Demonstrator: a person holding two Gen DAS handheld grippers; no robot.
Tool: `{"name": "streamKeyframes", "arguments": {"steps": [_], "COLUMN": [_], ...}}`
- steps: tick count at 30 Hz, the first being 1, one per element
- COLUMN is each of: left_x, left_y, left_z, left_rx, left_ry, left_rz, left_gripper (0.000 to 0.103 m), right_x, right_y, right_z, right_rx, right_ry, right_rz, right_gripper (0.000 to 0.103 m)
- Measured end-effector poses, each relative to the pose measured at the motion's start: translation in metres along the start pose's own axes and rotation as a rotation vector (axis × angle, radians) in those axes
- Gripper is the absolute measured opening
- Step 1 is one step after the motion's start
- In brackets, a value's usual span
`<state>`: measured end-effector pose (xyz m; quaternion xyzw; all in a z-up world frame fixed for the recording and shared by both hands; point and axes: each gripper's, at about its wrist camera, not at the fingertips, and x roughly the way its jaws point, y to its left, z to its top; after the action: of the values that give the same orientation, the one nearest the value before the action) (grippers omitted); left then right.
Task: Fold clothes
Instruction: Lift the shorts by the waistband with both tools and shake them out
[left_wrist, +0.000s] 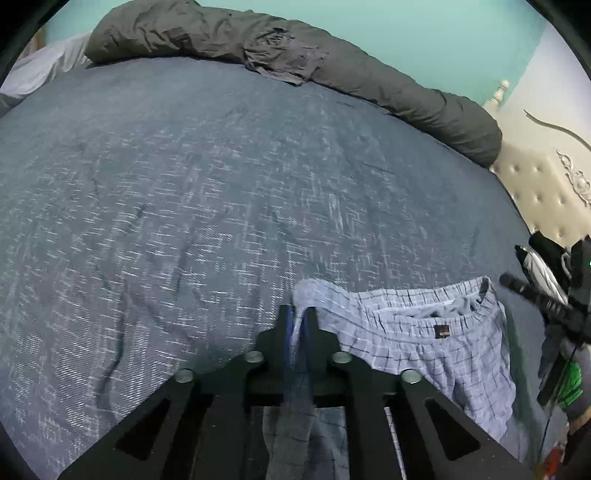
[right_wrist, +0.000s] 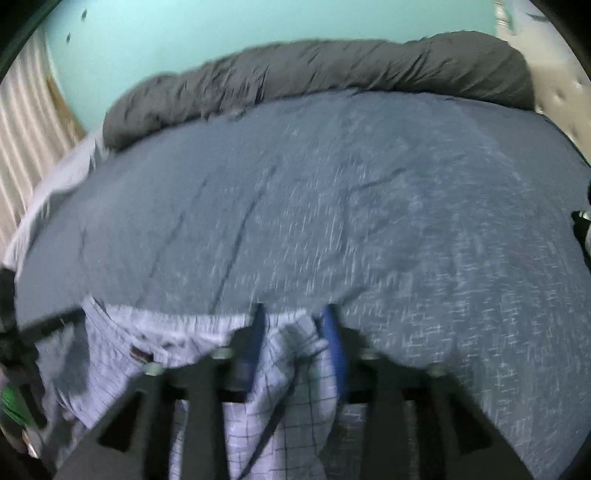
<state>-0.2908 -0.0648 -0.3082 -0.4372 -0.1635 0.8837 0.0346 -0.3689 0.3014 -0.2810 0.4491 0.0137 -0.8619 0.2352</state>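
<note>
The pale-blue checked cotton shorts (left_wrist: 436, 332) are pinched by the left gripper (left_wrist: 300, 314), yet loosely straddled by the spread right gripper (right_wrist: 293, 314), so that corner could be dropped.

Both rigs are chunky matte black. The left claw (left_wrist: 300, 325) has thin blue pads inside black fingers, round silver bolts along the linkage and triangular cutouts in the arms. The right claw (right_wrist: 293, 325) is blurrier but the same build: blue pads, black arms, silver bolts.
</note>
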Motion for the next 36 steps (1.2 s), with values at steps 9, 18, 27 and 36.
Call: {"name": "streamKeyframes", "arguments": {"steps": [9, 18, 27, 36], "left_x": [0.009, 0.022, -0.011, 0.007], "left_y": [-0.013, -0.014, -0.009, -0.005], "left_z": [-0.007, -0.008, 0.011, 0.032], "left_rx": [0.064, 0.112, 0.076, 0.028], "left_ry": [0.028, 0.051, -0.076, -0.069], "left_rz": [-0.011, 0.004, -0.025, -0.044], "left_gripper": [0.050, 0.005, 0.003, 0.003], "right_x": [0.011, 0.017, -0.007, -0.018], "right_y": [-0.017, -0.011, -0.015, -0.020], "right_z": [-0.018, -0.023, -0.026, -0.009], "right_rx": [0.057, 0.024, 0.011, 0.093], "right_ry": [0.012, 0.035, -0.064, -0.129], "right_rz": [0.019, 0.033, 0.080, 0.062], "right_gripper": [0.037, 0.036, 0.004, 0.004]}}
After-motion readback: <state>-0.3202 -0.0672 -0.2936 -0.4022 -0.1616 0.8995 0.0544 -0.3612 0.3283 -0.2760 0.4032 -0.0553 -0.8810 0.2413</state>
